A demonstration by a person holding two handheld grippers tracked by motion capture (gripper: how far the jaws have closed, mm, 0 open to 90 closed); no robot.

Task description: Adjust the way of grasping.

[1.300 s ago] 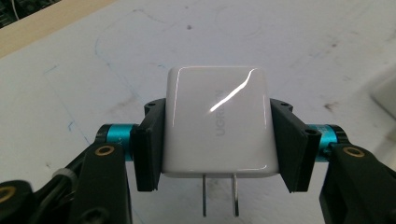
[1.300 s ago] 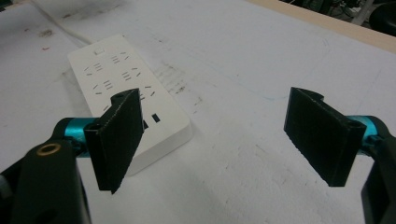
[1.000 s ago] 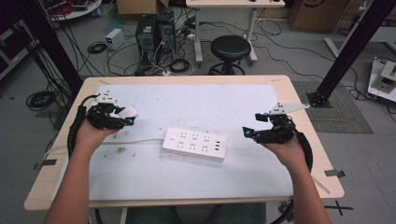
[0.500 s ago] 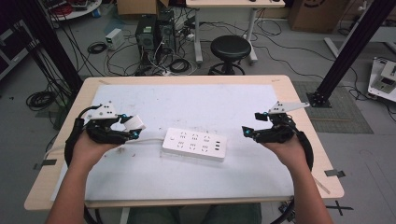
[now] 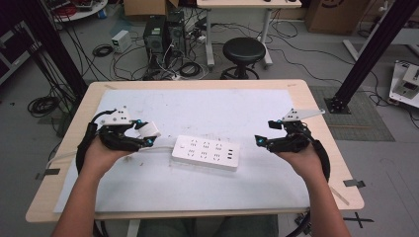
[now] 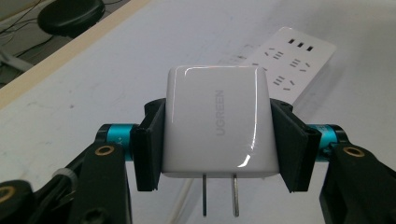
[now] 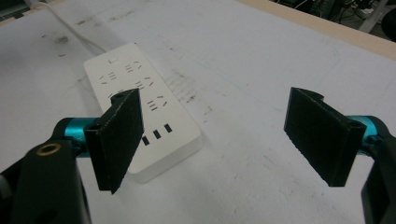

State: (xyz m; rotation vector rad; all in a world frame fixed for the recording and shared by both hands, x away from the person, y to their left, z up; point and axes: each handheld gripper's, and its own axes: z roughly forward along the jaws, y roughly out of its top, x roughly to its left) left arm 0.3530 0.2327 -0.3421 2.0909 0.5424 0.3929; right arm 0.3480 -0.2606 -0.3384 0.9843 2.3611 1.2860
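A white power strip [image 5: 206,152] lies flat in the middle of the white table mat [image 5: 222,106], its white cable [image 5: 64,155] running off to the left. My left gripper [image 5: 144,134] hovers just left of the strip, shut on a white UGREEN charger plug [image 6: 217,121]; the plug's two metal prongs point down in the left gripper view, and the strip [image 6: 289,63] lies beyond it. My right gripper [image 5: 261,140] hangs right of the strip, open, with nothing between its pads [image 7: 119,133]. The strip's USB end [image 7: 156,133] lies just below that pad.
The mat covers a wooden table [image 5: 316,98]. Behind the table stand a black round stool [image 5: 243,51], computer cases [image 5: 163,32] and tangled floor cables. Black frame posts [image 5: 373,47] rise at the right and left.
My left gripper has carried the white plug to the right, closer to the power strip. The right gripper has stayed where it was.
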